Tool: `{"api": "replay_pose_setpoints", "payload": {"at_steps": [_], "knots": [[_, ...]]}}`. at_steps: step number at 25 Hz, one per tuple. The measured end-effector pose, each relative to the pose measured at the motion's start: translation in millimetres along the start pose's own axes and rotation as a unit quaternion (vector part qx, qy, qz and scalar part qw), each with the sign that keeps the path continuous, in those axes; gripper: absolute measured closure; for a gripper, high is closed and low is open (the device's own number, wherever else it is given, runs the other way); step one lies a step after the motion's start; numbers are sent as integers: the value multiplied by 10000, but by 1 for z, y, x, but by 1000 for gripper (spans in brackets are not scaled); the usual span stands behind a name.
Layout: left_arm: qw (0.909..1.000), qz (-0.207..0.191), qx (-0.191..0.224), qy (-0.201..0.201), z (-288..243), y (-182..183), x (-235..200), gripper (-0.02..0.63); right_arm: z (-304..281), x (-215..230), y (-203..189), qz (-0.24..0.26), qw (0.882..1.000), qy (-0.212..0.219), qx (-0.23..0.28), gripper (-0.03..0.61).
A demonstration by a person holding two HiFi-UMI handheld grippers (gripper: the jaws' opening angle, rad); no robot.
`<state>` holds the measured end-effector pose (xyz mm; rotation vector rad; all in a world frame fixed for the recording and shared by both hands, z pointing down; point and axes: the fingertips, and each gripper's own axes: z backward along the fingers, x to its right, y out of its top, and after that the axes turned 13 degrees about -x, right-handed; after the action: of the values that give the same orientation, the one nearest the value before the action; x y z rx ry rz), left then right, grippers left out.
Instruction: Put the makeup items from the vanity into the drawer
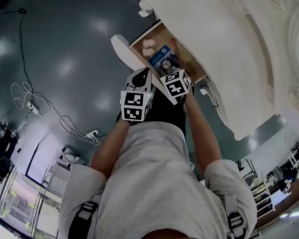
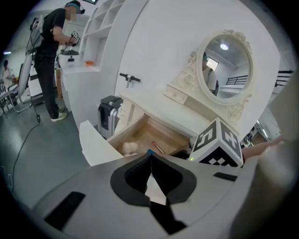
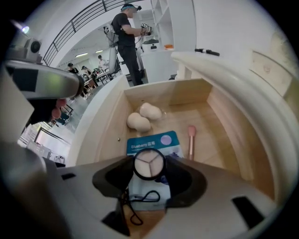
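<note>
The vanity's wooden drawer (image 3: pixel 219 140) stands pulled out, its white front (image 1: pixel 124 45) toward me. Inside lie two beige sponges (image 3: pixel 145 116), a blue "Blueberry" packet (image 3: pixel 152 142) and a pink brush (image 3: pixel 191 140). My right gripper (image 3: pixel 149 165) hovers over the drawer, shut on a round compact (image 3: pixel 149 164) with a three-part pan, right above the packet. A thin black cord loop (image 3: pixel 140 198) shows under the jaws. In the head view the right gripper (image 1: pixel 168 66) is over the drawer (image 1: pixel 158 52). My left gripper (image 2: pixel 150 159) is shut and empty, held just outside the drawer (image 2: pixel 149 133) next to the right one.
The white vanity top (image 1: pixel 214 30) with a round mirror (image 2: pixel 226 63) rises behind the drawer. A black pen-like item (image 3: pixel 205 51) lies on the top. A dark grey appliance (image 2: pixel 108 114) stands beside the vanity. Cables (image 1: pixel 35 105) trail on the floor. A person (image 2: pixel 51 46) stands farther off.
</note>
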<state>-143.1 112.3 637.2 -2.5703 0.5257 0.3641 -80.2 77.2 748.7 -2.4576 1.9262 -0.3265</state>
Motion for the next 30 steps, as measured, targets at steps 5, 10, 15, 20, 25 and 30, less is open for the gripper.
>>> {"api": "replay_pose_setpoints", "payload": {"at_steps": [5, 10, 15, 20, 25, 30], "knots": [[10000, -19, 24, -18, 0, 3, 0, 607, -3, 1, -2, 50, 10000, -54, -57, 354], [10000, -32, 34, -59, 1, 1, 2, 607, -2, 4, -1, -94, 9999, -66, -1, 354], [9999, -126, 42, -99, 4, 1, 4, 607, 4, 4, 1, -182, 9997, -99, 89, 353], [9993, -272, 142, -194, 10, 8, 9, 607, 18, 3, 2, -424, 9987, -142, 230, 367], [9979, -475, 281, -327, 17, 21, 21, 607, 57, 10, 10, -644, 9931, -643, 746, 550], [9956, -725, 431, -413, 27, 36, 38, 607, 112, 13, 17, -1077, 9741, -928, 1758, 563]]}}
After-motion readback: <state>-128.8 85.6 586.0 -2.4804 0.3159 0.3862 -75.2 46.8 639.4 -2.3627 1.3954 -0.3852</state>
